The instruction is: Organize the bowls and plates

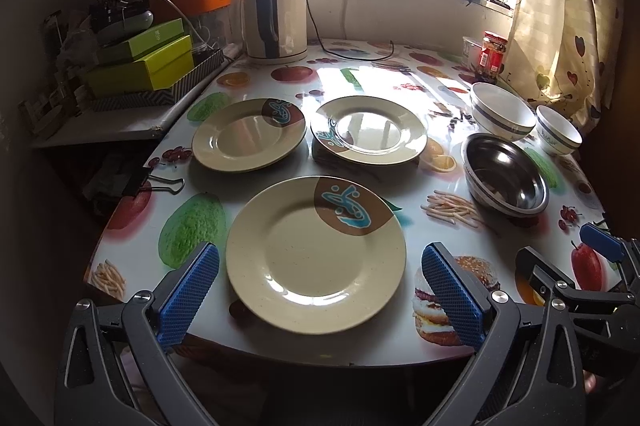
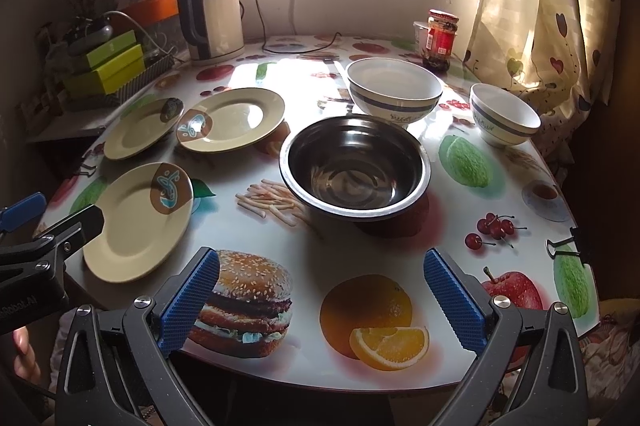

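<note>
Left gripper (image 1: pixel 320 290) spread wide astride near plate (image 1: pixel 316 254) at table edge (image 1: pixel 320 356); right gripper (image 2: pixel 322 298) spread, empty, lower centre; steel bowl (image 2: pixel 355 168) beyond.

Left tool (image 1: pixel 320 286) stands wide open above the near table (image 1: pixel 500 238) edge, holding nothing. Nearest plate (image 1: pixel 316 254) lies between its fingers, untouched. Two further plates (image 1: pixel 249 134) (image 1: pixel 369 129) lie beyond. Steel bowl (image 1: pixel 505 175) and two white bowls (image 1: pixel 502 116) (image 1: pixel 559 135) sit ahead, right.
</note>
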